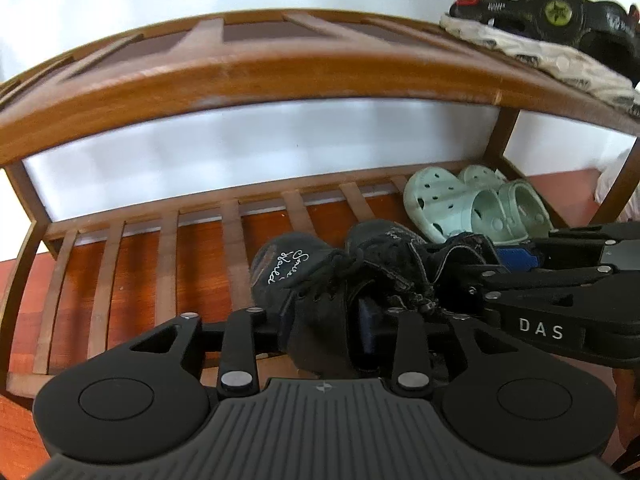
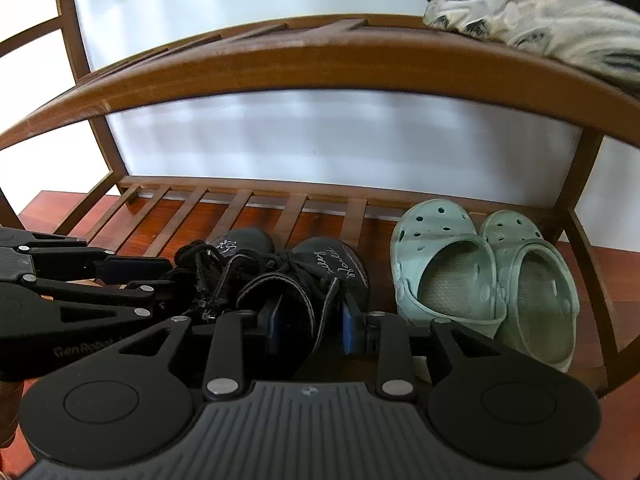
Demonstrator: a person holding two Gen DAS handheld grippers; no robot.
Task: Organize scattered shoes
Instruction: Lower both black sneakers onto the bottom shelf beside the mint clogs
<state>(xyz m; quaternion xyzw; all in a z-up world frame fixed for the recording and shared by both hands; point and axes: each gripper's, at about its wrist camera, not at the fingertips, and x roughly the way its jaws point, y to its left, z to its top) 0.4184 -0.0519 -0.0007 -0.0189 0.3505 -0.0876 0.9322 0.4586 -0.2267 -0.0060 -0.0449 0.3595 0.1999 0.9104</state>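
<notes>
Your left gripper [image 1: 328, 328] is clamped on the heel end of a dark lace-up shoe [image 1: 296, 268], its blue pads [image 1: 370, 330] pressing the collar from either side, and the shoe's toe with white script points away from you over the slatted lower shelf [image 1: 168, 248] of the wooden rack. Your right gripper [image 2: 308, 326] grips the matching dark shoe [image 2: 320, 276] the same way, with blue pads [image 2: 349, 326] on both sides of its opening. The two shoes sit side by side, touching, with tangled laces between them; you cannot tell whether their soles rest on the slats or hang just above.

Just to the right of your right gripper, a pair of mint-green clogs [image 2: 480, 276] stands on that shelf, toes toward the white wall, near the dark pair but not touching it. To the left of your left gripper the slats run on toward the rack's side post.

Above and to the right of both grippers, on the upper shelf [image 1: 280, 68], a black sandal with a green star badge [image 1: 560, 12] lies on its pale patterned sole
</notes>
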